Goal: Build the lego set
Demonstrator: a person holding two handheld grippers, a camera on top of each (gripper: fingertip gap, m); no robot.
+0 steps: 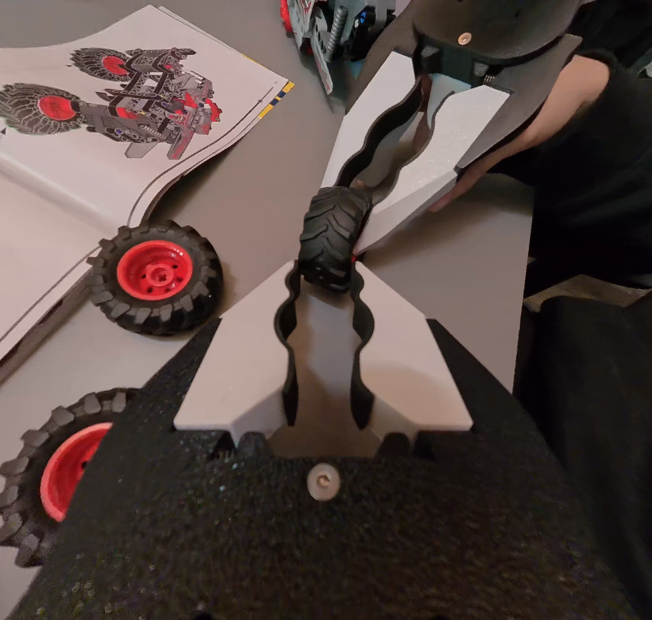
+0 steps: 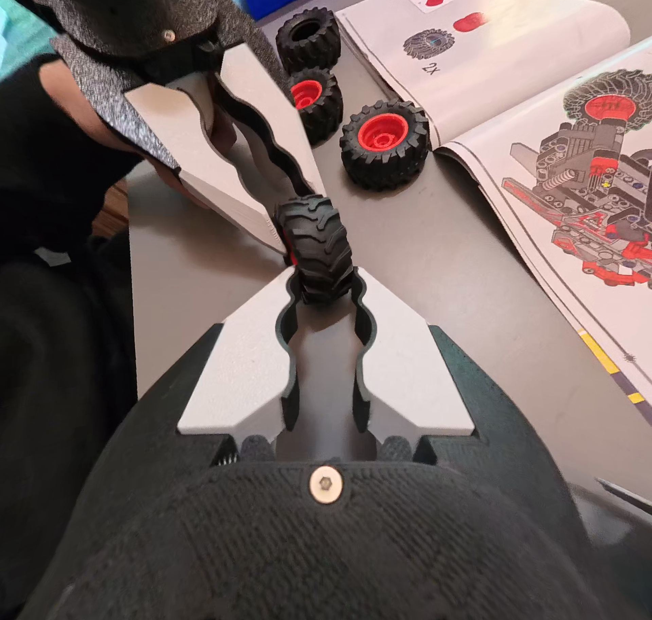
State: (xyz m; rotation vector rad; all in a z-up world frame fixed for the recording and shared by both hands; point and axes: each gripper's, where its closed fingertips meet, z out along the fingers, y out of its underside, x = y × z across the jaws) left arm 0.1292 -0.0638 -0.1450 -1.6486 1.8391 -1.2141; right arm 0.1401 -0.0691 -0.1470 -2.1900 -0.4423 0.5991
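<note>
A black lego tyre (image 1: 330,236) with a sliver of red rim on one side is held in the air between both grippers. My left gripper (image 1: 324,274) is shut on its near end, one fingertip on each side face. My right gripper (image 1: 352,211) comes in from the upper right and grips its far end. In the right wrist view the same tyre (image 2: 317,246) sits between my right gripper's (image 2: 324,278) fingertips, and the left gripper (image 2: 294,222) reaches in from the upper left. The tyre's hub is hidden.
An open instruction booklet (image 1: 106,165) lies on the grey table (image 1: 254,179), with two red-rimmed wheels (image 1: 155,278) (image 1: 63,472) beside it. The partly built red and grey model (image 1: 335,13) stands at the back. A bare tyre (image 2: 307,38) and two wheels (image 2: 384,144) lie near the booklet (image 2: 494,73). Both grippers' tips are close together, under 4 cm apart.
</note>
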